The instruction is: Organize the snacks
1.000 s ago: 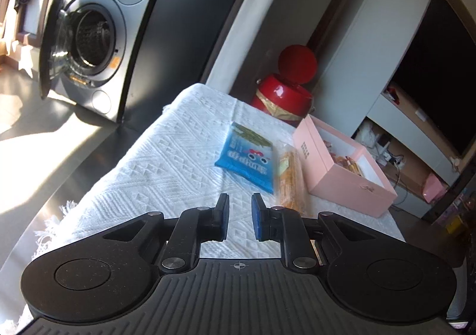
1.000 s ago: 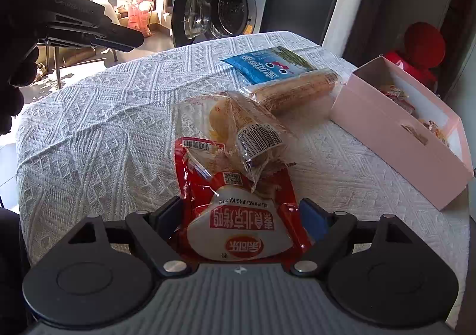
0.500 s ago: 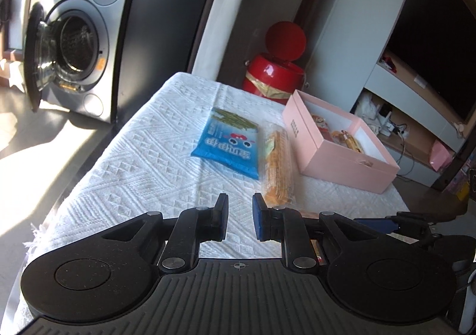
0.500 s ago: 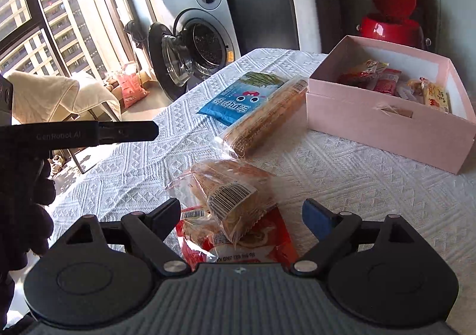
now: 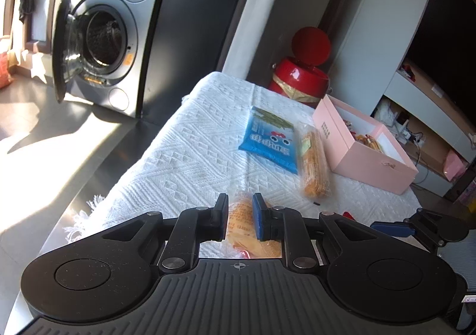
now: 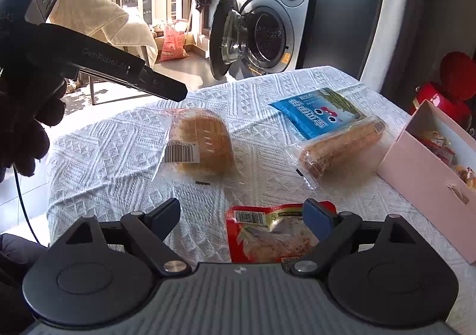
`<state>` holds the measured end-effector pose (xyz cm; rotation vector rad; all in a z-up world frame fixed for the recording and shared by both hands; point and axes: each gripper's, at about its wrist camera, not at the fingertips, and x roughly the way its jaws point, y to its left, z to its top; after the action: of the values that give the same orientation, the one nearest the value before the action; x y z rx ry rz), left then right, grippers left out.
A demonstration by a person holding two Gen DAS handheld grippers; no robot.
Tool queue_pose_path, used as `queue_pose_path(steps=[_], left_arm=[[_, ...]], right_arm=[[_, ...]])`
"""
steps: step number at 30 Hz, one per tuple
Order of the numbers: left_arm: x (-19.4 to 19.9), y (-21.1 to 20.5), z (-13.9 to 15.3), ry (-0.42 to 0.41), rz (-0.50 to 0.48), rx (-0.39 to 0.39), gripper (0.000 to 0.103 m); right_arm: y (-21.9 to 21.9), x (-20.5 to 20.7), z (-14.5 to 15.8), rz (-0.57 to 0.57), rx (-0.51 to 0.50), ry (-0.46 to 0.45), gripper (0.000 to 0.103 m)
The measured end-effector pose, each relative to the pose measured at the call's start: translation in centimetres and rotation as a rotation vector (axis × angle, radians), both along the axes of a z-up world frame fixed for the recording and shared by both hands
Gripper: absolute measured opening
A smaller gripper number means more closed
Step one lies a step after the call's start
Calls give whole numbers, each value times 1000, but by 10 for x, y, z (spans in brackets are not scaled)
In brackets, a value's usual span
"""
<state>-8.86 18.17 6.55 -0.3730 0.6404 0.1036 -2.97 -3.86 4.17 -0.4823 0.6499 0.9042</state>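
My left gripper [image 5: 240, 213] is shut and holds nothing; it hovers over a clear-wrapped bread packet [image 5: 247, 227] on the white tablecloth [image 5: 190, 162]. From the right wrist it shows as a black arm [image 6: 166, 87] above the bread packet [image 6: 202, 144]. My right gripper [image 6: 242, 214] stands open. A red snack packet [image 6: 267, 233] lies flat between its jaws, close to the right finger. Beyond lie a blue packet [image 6: 318, 111] and a long clear-wrapped biscuit packet [image 6: 342, 147]. An open pink box [image 6: 428, 174] with several snacks stands at the right.
A washing machine [image 6: 261, 34] with its door open stands past the table's far end. A red bin [image 5: 300, 82] sits behind the pink box [image 5: 372, 162]. A gloved hand [image 6: 23, 126] holds the left gripper. A draped chair [image 6: 98, 19] stands by the window.
The bread packet and red packet, overlapping before, now lie apart on the cloth. The right gripper's view has swung left. The left gripper has come over the bread packet.
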Motion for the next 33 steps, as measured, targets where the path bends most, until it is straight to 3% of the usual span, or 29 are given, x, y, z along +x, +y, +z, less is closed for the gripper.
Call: queue_pose_path(steps=[3, 8, 12, 16, 18, 22, 28, 33], left_arm=[[-4, -4, 3, 25, 26, -27, 20], [0, -6, 0, 56, 72, -124, 21], [20, -23, -6, 80, 61, -21, 22], [37, -42, -11, 115, 34, 213, 34], [38, -41, -12, 120, 49, 246, 36], [34, -29, -4, 94, 65, 106, 35], [16, -28, 10, 118, 58, -6, 35], [17, -24, -1, 149, 79, -91, 34]], right_arm=[[-25, 16, -13, -98, -47, -9, 90], [-62, 44, -21, -286, 17, -17, 96], [-86, 67, -27, -394, 99, 84, 97], [-91, 70, -28, -424, 114, 90, 97], [-88, 69, -29, -423, 108, 83, 97], [-86, 67, -30, -424, 108, 82, 98], [-87, 68, -30, -424, 108, 82, 98], [-86, 68, -30, -425, 107, 81, 98]])
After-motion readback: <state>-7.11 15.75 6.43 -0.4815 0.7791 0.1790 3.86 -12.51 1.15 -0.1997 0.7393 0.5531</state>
